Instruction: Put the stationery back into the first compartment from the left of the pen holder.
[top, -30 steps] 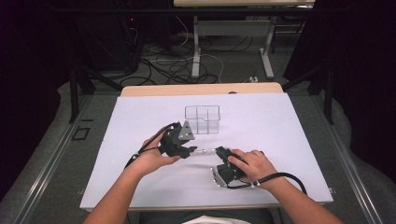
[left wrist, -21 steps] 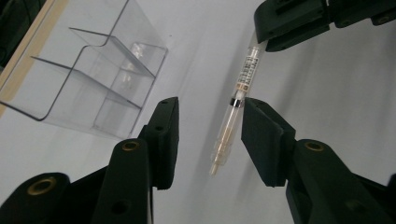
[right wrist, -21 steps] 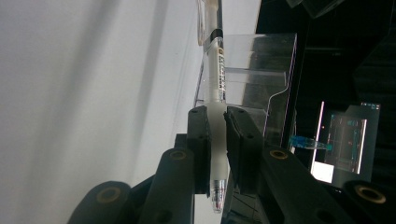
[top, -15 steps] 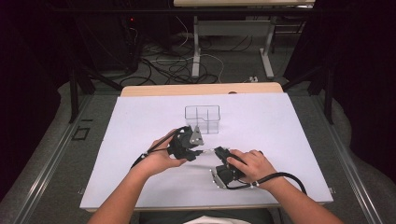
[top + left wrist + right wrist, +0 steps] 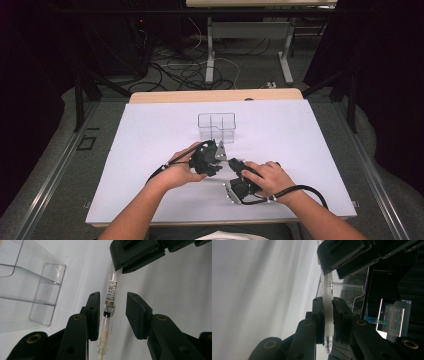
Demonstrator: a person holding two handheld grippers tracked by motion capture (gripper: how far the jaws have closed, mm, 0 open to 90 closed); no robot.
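At the near edge of the high view two forearms came in from about six o'clock, each hand wrapped around a gripper over a white sheet [image 5: 150, 150] that covered most of the table [image 5: 215, 95]. The right gripper [image 5: 235, 165] sat at roughly five o'clock from the sheet's middle, its cable looping off toward four o'clock. In the right gripper view its jaws were pressed tight against the frosted sleeve of a clear pen [image 5: 328, 315], the metal tip poking out toward the camera.

Just beyond it, at about eleven o'clock from the right gripper, the left gripper [image 5: 216, 150] met it nose to nose. In the left gripper view its jaws stood apart on either side of the pen [image 5: 110, 302], one jaw close beside the barrel and the other clear of it; the pen's far end ran into the other gripper's black jaws at twelve o'clock.

Farther on, toward twelve o'clock and close to the left gripper, stood a clear divided plastic box [image 5: 216, 127], upright on the sheet.

Past the sheet a strip of bare wooden tabletop showed at the far edge. Beyond that the room was dark: a grey floor with tangled cables [image 5: 190, 70], white legs of another desk [image 5: 210, 50], and black surroundings to both sides
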